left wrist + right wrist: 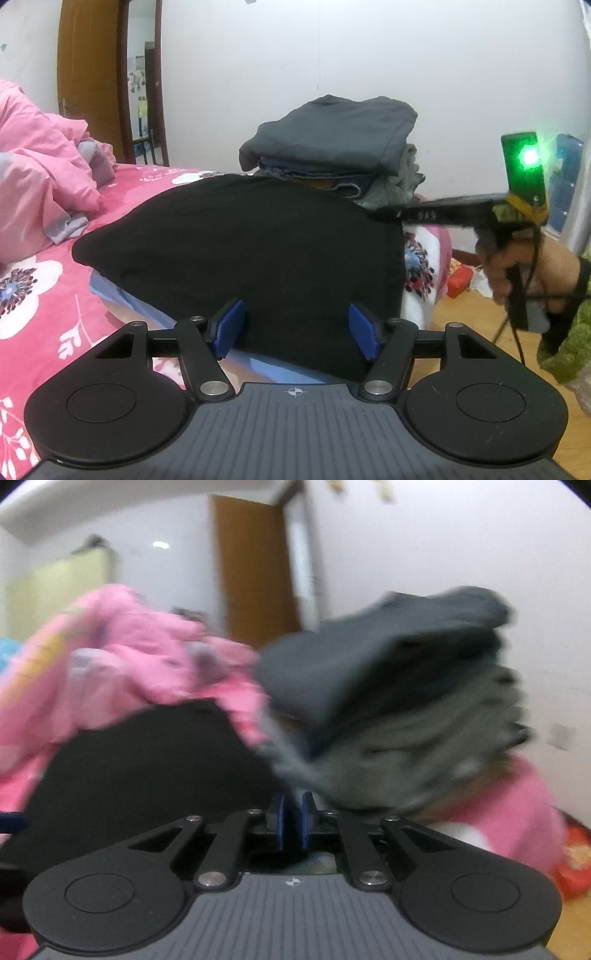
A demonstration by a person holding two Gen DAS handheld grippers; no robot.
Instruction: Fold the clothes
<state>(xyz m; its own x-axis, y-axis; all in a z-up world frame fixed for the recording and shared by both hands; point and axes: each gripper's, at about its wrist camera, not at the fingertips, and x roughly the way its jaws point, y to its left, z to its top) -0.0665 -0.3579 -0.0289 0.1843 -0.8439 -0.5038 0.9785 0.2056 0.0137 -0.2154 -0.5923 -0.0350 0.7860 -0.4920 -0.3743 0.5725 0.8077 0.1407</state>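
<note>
Meanwhile, a folded black garment is lying flat on a bed covered in a pink floral sheet, its long axis running left to right across the left wrist view, its near edge facing the camera. The left gripper is hovering at that near edge with its blue pads spread wide, one on either side of the cloth's lower hem; nothing is being pinched, though whether the pads are grazing the fabric cannot be told. Behind the garment, a stack of folded clothes, grey on top with denim beneath, is standing close against its far side. A hand at the right is gripping the right gripper, whose dark body is reaching across toward the stack under a glowing green light. From the right wrist view, blurred, its pads are standing nearly pressed together, with only a thin gap and no cloth visible between them. A crumpled pink quilt is heaped at the left; a wooden door is standing beyond.
</note>
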